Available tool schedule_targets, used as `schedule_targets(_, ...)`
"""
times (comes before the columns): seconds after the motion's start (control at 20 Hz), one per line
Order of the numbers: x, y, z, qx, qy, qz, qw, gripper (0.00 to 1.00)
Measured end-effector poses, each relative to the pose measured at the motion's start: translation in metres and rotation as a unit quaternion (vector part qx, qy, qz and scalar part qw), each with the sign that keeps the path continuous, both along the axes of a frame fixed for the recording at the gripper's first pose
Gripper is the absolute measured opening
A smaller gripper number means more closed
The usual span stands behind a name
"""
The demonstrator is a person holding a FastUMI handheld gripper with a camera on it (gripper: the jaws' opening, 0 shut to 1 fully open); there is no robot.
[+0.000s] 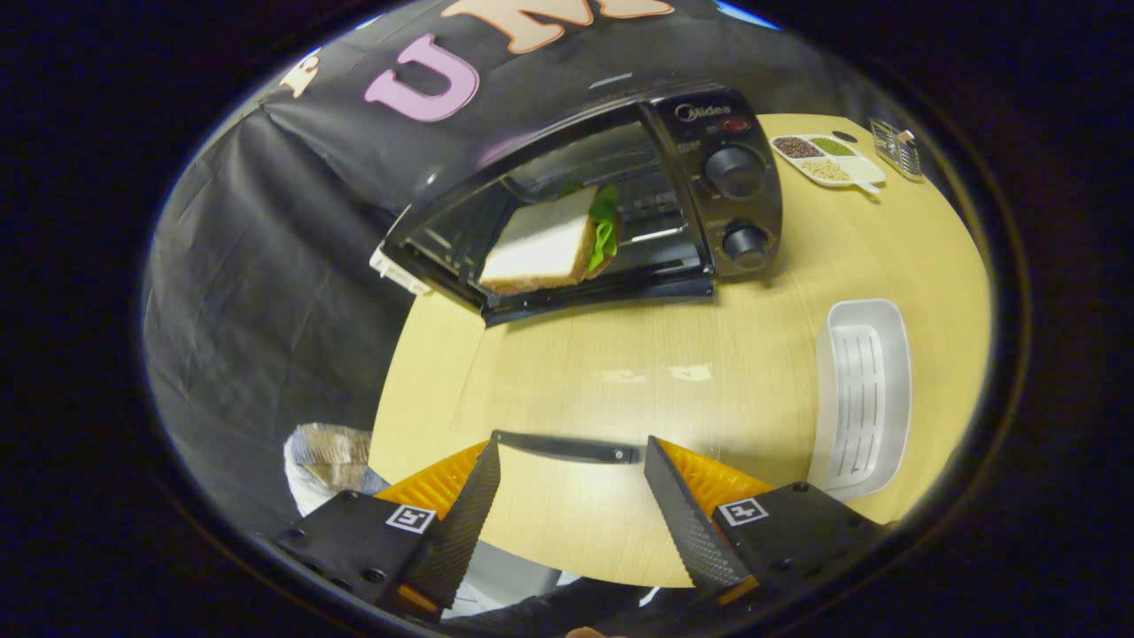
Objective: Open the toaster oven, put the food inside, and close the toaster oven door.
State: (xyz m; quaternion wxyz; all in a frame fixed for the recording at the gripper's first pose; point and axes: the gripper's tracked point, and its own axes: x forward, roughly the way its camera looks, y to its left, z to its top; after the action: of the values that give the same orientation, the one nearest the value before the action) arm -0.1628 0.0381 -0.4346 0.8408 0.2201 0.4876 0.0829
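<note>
Across a pale wooden tabletop point(673, 354), the black toaster oven point(611, 195) stands beyond the fingers with a sandwich of white bread and green lettuce point(554, 244) in its open mouth, while the gripper point(571, 461) hangs spread and empty beside a white ribbed tray point(864, 394).

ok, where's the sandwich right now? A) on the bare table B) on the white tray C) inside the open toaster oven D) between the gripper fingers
C: the sandwich sits inside the toaster oven, whose door is open; the gripper is open and empty, well short of it, and the white tray holds nothing.
</note>
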Motion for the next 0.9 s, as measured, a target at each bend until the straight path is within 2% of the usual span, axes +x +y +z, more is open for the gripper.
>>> schedule_targets(0.15, -0.018, 0.000, -0.019, -0.023, 0.033, 0.033, 0.999, 0.99)
schedule_targets(0.35, -0.024, -0.007, -0.043, -0.060, 0.052, 0.046, 0.996, 1.00)
schedule_targets(0.65, -0.012, -0.020, -0.048, -0.068, 0.039, 0.032, 0.996, 1.00)
schedule_targets(0.9, -0.002, -0.021, -0.020, -0.075, -0.015, 0.030, 0.997, 0.99)
